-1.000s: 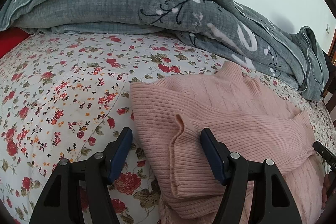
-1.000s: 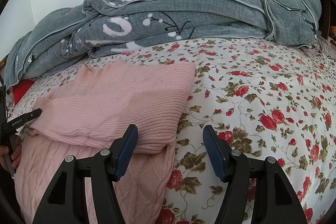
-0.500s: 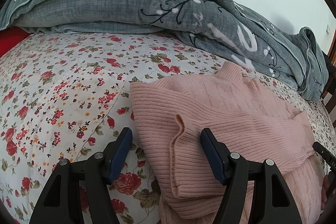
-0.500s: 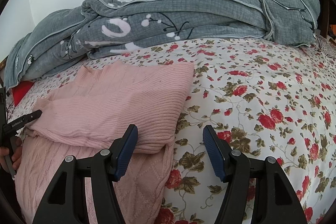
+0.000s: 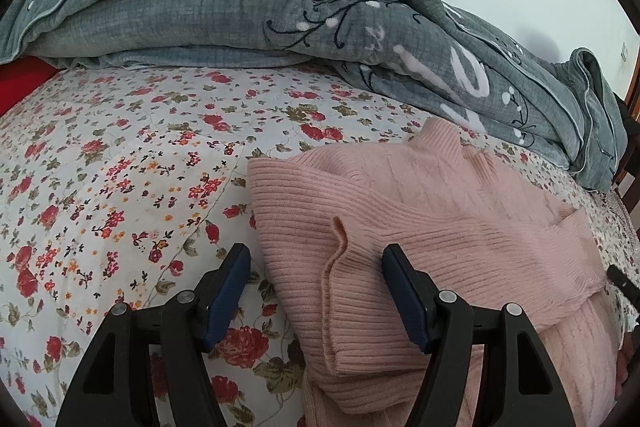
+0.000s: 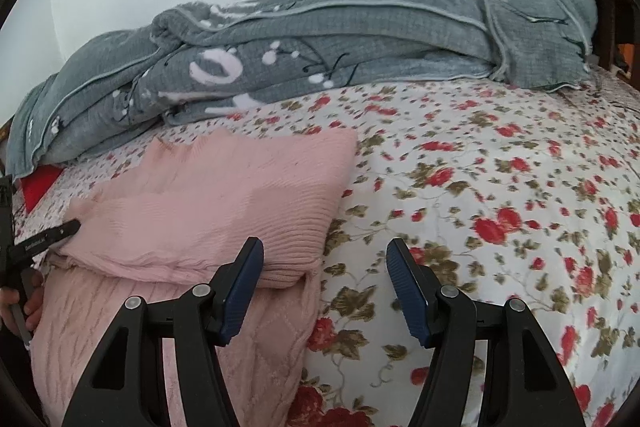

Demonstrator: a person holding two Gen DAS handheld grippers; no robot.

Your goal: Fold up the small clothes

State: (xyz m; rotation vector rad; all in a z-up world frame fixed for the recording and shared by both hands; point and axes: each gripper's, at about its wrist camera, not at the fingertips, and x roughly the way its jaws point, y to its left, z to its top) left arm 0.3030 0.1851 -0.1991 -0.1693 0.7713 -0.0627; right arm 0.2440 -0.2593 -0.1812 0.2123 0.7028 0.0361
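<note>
A pink knit sweater (image 5: 432,227) lies partly folded on the floral bedsheet (image 5: 120,187), its ribbed sleeves laid across the body. My left gripper (image 5: 316,267) is open and empty, straddling the sweater's left folded edge. In the right wrist view the sweater (image 6: 208,203) lies to the left. My right gripper (image 6: 324,263) is open and empty at the sweater's right lower corner, over the sheet (image 6: 500,227). The left gripper's tip (image 6: 48,235) shows at the sweater's far left.
A bunched grey quilt (image 5: 280,7) runs along the back of the bed against the white wall; it also shows in the right wrist view (image 6: 340,39). A red item (image 5: 20,83) lies under the quilt's left end. Dark wooden furniture (image 6: 616,7) stands at far right.
The right wrist view has shifted and tilted a little, with motion blur on the sheet. The left gripper and the sweater have not moved. Both grippers stay open.
</note>
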